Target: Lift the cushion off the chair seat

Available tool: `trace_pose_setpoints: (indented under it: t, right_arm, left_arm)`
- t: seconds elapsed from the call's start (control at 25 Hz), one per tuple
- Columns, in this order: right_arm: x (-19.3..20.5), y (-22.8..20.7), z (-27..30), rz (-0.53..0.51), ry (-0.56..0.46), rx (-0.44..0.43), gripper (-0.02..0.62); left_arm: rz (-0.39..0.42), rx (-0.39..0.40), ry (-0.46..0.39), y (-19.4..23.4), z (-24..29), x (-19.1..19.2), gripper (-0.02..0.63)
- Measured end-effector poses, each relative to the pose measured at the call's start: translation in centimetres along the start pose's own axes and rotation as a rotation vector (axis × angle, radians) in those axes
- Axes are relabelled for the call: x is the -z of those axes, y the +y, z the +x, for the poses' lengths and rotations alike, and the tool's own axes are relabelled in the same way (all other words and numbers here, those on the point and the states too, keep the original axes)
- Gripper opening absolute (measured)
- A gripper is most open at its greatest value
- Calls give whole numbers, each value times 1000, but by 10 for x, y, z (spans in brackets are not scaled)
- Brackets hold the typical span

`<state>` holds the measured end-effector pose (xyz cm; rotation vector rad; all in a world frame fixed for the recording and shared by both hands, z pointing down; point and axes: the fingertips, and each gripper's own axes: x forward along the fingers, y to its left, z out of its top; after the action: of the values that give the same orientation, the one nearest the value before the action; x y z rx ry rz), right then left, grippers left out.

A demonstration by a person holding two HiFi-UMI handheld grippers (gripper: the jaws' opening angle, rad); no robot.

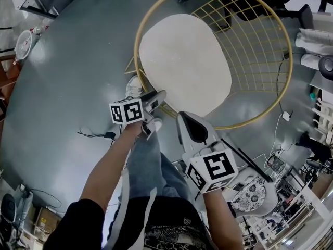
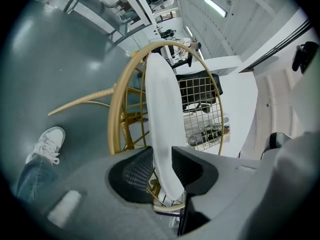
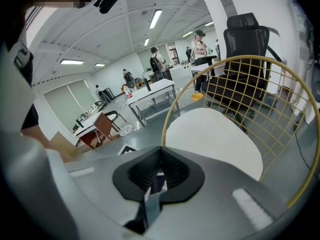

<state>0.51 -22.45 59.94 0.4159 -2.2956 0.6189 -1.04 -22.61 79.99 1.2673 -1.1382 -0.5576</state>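
Observation:
A white oval cushion (image 1: 182, 61) lies on the seat of a round gold wire chair (image 1: 283, 82). My left gripper (image 1: 158, 95) is at the cushion's near left edge. In the left gripper view the cushion (image 2: 162, 114) runs edge-on between the two black pads, which press on both its faces at the gripper (image 2: 162, 154). My right gripper (image 1: 187, 120) hangs just outside the chair's front rim, jaws shut with nothing in them. In the right gripper view the shut gripper (image 3: 160, 151) points toward the cushion (image 3: 215, 134) and the gold rim (image 3: 300, 94).
A white shoe (image 1: 134, 86) stands on the grey floor by the chair's left rim. Cables (image 1: 99, 135) trail on the floor at left. A black office chair (image 3: 245, 34) stands behind the gold chair. Tables and several people (image 3: 155, 59) are farther back.

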Motion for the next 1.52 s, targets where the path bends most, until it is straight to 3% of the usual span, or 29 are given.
trace_pose_setpoints:
  t: [0.28, 0.48, 1.24, 1.52]
  right_arm:
    - [-2, -6, 3, 13, 6, 6, 0]
    - [-5, -7, -1, 22, -10, 11, 0]
    - [-9, -31, -69, 127, -142, 131, 0]
    - [-9, -40, -95, 170, -220, 167, 0]
  left_arm:
    - [-39, -17, 30, 1, 7, 1, 86]
    - [13, 11, 48, -12, 4, -3, 55]
    - [138, 125, 73, -129, -14, -8, 48]
    - [143, 158, 80, -166, -12, -10, 48]
